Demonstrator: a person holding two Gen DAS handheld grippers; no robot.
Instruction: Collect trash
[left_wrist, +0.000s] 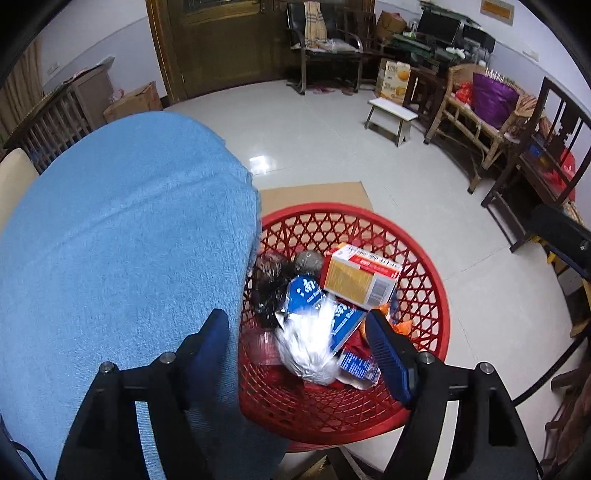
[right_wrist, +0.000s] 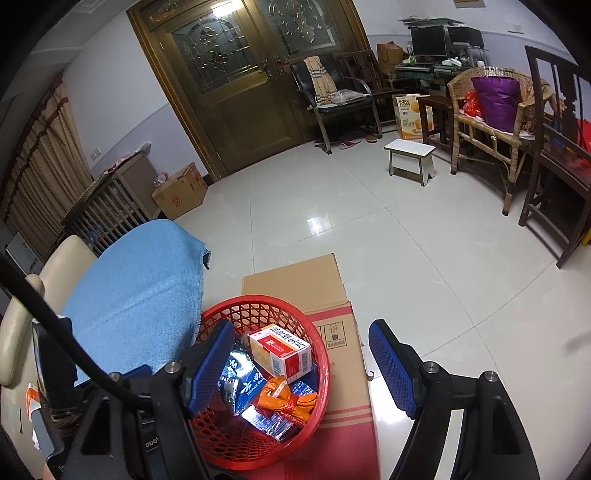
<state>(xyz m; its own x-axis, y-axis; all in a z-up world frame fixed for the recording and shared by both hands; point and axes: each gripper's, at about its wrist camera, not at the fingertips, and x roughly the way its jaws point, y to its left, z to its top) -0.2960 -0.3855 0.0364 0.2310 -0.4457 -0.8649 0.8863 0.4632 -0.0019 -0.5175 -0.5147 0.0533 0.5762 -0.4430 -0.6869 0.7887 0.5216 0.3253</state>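
A red lattice basket (left_wrist: 424, 295) stands beside a table under a blue cloth (left_wrist: 122, 240) and holds trash: a yellow and red box (left_wrist: 360, 277), blue wrappers (left_wrist: 306, 291), a crumpled silvery wrapper (left_wrist: 306, 343), a dark bag (left_wrist: 269, 284). My left gripper (left_wrist: 295, 332) is open and empty right above the basket, fingers spread over the silvery wrapper. In the right wrist view the basket (right_wrist: 321, 376) sits on a cardboard box (right_wrist: 317, 284). My right gripper (right_wrist: 299, 354) is open and empty above the basket's right side.
The tiled floor (right_wrist: 406, 240) stretches beyond. A small white stool (right_wrist: 410, 155), rattan bench (right_wrist: 491, 136), dark chairs (right_wrist: 554, 166) and a cardboard box (right_wrist: 181, 192) line the room. A cream chair (right_wrist: 22, 317) stands left of the table.
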